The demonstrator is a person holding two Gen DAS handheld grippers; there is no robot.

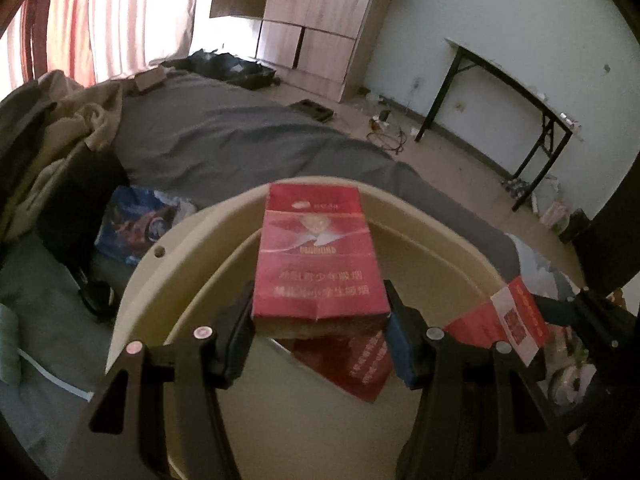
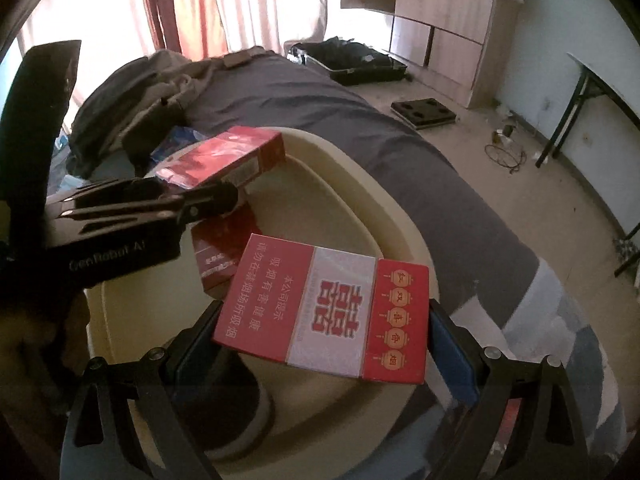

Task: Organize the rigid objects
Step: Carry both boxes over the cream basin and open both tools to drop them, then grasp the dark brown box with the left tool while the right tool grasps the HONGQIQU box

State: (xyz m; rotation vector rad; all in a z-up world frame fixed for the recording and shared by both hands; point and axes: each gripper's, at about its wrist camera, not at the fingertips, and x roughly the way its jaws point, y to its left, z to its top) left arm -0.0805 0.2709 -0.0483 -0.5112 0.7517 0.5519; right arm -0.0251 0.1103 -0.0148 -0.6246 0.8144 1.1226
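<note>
Cigarette packs (image 1: 320, 256) (image 2: 324, 312) gripped in both tongs over the basin (image 1: 168, 256).

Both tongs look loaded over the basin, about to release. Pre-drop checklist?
1. Left tongs gripping red pack: ok.
2. Right tongs gripping wide carton: ok.
3. Both loads above basin: ok.
4. Landing spot free: not ok, another pack lies under the left load.
5. Tongs clear of each other: ok, close.
6. Basin steady on bed: cannot tell.
</note>
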